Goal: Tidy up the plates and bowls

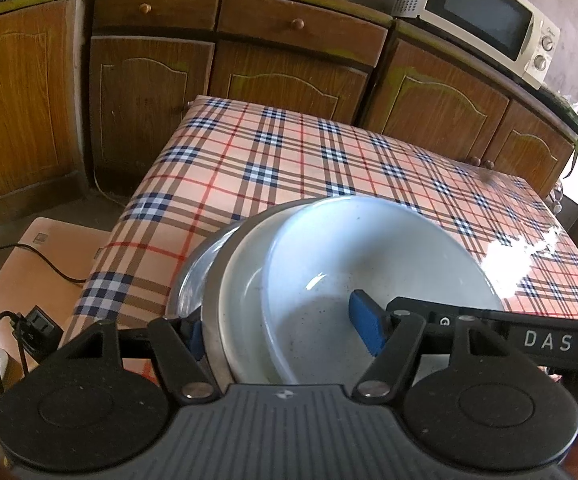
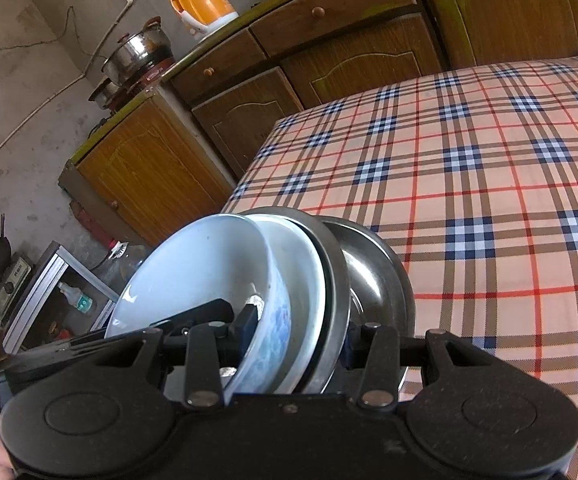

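Note:
A nested stack stands on edge: a white bowl point(image 1: 369, 248) point(image 2: 193, 272), a second white dish point(image 1: 245, 280) point(image 2: 305, 272), a steel plate point(image 1: 213, 276) point(image 2: 337, 280) and a steel bowl point(image 1: 189, 276) point(image 2: 373, 276). My left gripper point(image 1: 281, 334) is shut on the stack, with one blue pad point(image 1: 365, 328) inside the white bowl and the other behind the steel. My right gripper point(image 2: 301, 332) is shut on the same stack from the other side. Each view shows the other gripper's black finger reaching into the white bowl. The stack is over the near left part of the plaid table point(image 1: 289, 160) point(image 2: 469, 160).
Wooden cabinets point(image 1: 281, 72) line the far wall, with a microwave point(image 1: 485, 20) on top at the right and an orange kettle point(image 2: 201, 4) and steel pot point(image 2: 137, 52) at the left. A cardboard box point(image 1: 37, 256) with a power adapter point(image 1: 37, 326) sits beside the table.

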`<state>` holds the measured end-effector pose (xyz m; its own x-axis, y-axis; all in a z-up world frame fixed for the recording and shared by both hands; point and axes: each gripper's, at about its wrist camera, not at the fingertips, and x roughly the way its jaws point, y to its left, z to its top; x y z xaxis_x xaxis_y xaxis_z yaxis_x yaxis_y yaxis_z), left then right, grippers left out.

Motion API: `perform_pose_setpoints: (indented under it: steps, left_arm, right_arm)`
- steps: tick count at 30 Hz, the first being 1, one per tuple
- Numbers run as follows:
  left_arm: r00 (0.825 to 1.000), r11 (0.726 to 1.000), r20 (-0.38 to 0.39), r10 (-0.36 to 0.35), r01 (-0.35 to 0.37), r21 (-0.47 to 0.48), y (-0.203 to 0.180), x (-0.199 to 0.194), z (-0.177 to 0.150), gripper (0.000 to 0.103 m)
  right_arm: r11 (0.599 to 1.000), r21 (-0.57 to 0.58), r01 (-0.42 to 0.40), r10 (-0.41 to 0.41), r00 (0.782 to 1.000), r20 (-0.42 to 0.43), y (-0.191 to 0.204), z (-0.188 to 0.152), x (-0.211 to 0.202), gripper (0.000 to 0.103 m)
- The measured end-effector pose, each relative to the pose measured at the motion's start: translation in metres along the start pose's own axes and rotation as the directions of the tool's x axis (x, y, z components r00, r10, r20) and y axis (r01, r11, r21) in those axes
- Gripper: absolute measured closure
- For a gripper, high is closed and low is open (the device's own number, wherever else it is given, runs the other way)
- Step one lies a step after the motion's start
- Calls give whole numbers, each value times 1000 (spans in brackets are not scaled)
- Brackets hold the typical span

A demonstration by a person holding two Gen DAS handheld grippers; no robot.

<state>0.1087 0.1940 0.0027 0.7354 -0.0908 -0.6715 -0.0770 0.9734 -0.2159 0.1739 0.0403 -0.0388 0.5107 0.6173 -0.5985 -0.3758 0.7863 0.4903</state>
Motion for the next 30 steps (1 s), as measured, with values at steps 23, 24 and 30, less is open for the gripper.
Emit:
perform_pose_setpoints:
  steps: [23,24,30]
  left_arm:
    - [1000,1000,-15,8,-8,-4,10,19,-4,32]
    - [1000,1000,-12,10,-10,-1,10,19,-4,32]
    - [999,999,-3,34,-34,18,10,20,-5,31]
  right_arm:
    - [1000,4,-27,27,999,-32,-15,-2,25,53]
    - [1000,3,-28,28,999,-34,-15,-1,26,52]
    - [999,-37,5,-6,999,-37,-14,5,26,48]
